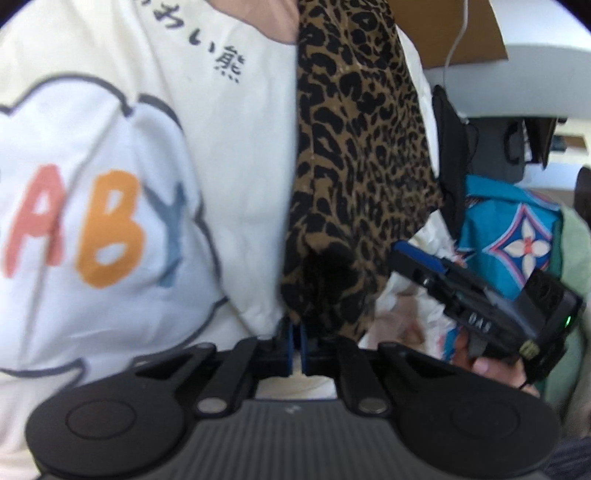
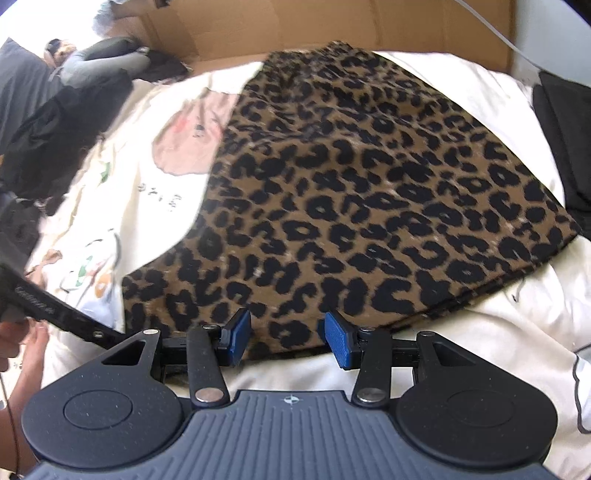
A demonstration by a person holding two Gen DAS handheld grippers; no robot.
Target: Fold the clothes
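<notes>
A leopard-print garment (image 2: 369,192) lies spread on a cream printed blanket (image 2: 480,325). In the left wrist view the leopard-print garment (image 1: 354,166) runs from the top of the frame down to my left gripper (image 1: 296,345), whose blue pads are pressed together on its near corner. That left gripper (image 2: 66,314) also shows at the left edge of the right wrist view, its tip at the garment's near-left corner. My right gripper (image 2: 290,339) is open, its blue pads (image 2: 338,341) standing either side of the garment's near edge. The right gripper (image 1: 480,299) appears in the left view, held by a hand (image 1: 491,365).
The blanket (image 1: 110,184) carries a cloud print with coloured letters. A cardboard box (image 2: 332,26) stands behind the bed. Dark clothes (image 2: 55,122) are piled at the left, a black item (image 2: 565,129) at the right. A blue flower-patterned cloth (image 1: 517,229) lies beyond the right gripper.
</notes>
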